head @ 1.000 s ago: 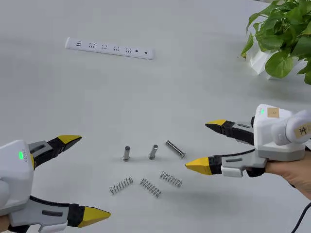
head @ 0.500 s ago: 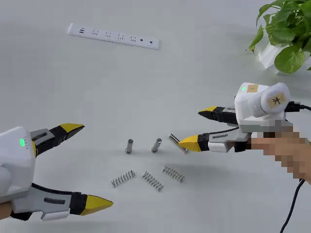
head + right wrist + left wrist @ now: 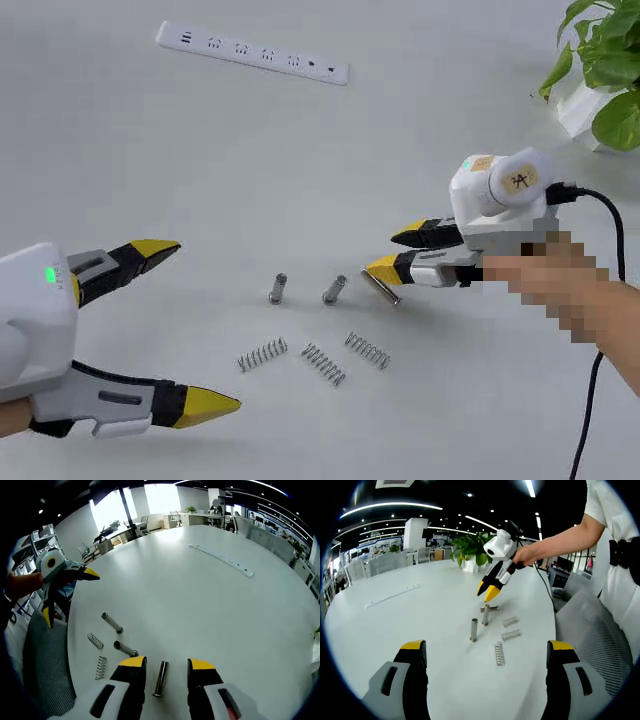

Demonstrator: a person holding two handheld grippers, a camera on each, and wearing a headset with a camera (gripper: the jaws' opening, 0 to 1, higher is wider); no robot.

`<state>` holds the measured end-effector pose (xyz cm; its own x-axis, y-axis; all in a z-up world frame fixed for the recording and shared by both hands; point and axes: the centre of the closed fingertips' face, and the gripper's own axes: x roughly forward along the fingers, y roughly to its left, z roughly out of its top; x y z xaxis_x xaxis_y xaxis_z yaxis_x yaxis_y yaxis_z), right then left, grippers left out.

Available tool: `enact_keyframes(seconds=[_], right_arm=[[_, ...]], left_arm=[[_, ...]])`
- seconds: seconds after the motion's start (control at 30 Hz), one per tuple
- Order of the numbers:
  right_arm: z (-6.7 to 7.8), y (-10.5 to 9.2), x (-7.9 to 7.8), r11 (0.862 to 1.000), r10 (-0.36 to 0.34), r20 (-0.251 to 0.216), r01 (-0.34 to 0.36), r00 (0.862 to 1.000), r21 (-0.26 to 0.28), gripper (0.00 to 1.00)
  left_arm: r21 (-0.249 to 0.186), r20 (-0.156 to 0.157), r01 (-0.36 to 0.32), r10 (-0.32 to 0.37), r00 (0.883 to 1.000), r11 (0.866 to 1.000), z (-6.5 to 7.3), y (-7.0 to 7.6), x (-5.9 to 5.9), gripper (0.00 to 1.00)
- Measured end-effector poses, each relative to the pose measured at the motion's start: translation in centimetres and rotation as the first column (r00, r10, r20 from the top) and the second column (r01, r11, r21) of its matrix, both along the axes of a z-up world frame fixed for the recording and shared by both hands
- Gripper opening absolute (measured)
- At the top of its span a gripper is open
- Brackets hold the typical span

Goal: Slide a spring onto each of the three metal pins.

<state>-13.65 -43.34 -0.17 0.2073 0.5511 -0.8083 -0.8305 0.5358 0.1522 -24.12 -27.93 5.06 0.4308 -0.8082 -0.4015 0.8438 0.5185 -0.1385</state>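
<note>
Two metal pins [image 3: 277, 289] [image 3: 334, 290] stand upright on the white table, and a third pin [image 3: 379, 287] lies flat to their right. Three springs [image 3: 262, 354] [image 3: 323, 364] [image 3: 367, 350] lie loose in front of them. My right gripper [image 3: 385, 253] is open but narrowed, its yellow tips just above the lying pin. In the right gripper view the lying pin [image 3: 161, 678] sits between the jaws of that gripper [image 3: 166, 664] with a gap on each side. My left gripper [image 3: 195, 325] is wide open at the near left, apart from the parts, and faces the pins [image 3: 474, 629].
A white power strip [image 3: 252, 52] lies at the far side of the table. A potted plant [image 3: 605, 70] stands at the far right corner. A black cable [image 3: 600, 350] trails from the right gripper along the right side.
My right gripper has moved left and down to the lying pin, and its jaws have narrowed around it. The left gripper has hardly moved. The pins and springs lie as before.
</note>
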Motion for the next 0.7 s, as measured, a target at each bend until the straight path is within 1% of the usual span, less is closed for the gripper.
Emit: enact_keyframes(seconds=[0.13,0.2,0.3,0.43,0.53,0.7], right_arm=[[-0.8,0.2,-0.3,0.999,0.023,-0.016,-0.023,1.0,-0.038,0.24],[-1.2,0.5,-0.6,0.998,0.033,-0.033,-0.035,0.999,-0.049,0.23],[-1.9,0.2,-0.7,0.993,0.059,-0.034,-0.062,0.998,-0.099,0.18],[-2.5,0.4,-0.9,0.992,0.058,-0.055,-0.064,0.997,-0.11,0.15],[-2.9,0.3,-1.0,0.988,0.067,-0.059,-0.075,0.996,-0.134,0.13],[-3.2,0.3,-1.1,0.987,0.069,-0.079,-0.08,0.995,-0.142,0.12]], left_arm=[[-0.006,-0.005,-0.007,0.007,1.0,1.0,-0.1,0.1,-0.1,0.99],[-0.008,-0.008,-0.01,0.01,1.0,1.0,-0.2,0.1,-0.1,0.99],[-0.011,-0.013,-0.012,0.012,1.0,1.0,-0.4,0.1,-0.2,0.99],[-0.015,-0.016,-0.016,0.015,1.0,1.0,-0.5,0.2,-0.2,0.99],[-0.021,-0.018,-0.018,0.018,1.0,1.0,-0.4,0.2,-0.1,0.99],[-0.024,-0.021,-0.02,0.019,1.0,1.0,-0.5,0.2,-0.2,0.99]])
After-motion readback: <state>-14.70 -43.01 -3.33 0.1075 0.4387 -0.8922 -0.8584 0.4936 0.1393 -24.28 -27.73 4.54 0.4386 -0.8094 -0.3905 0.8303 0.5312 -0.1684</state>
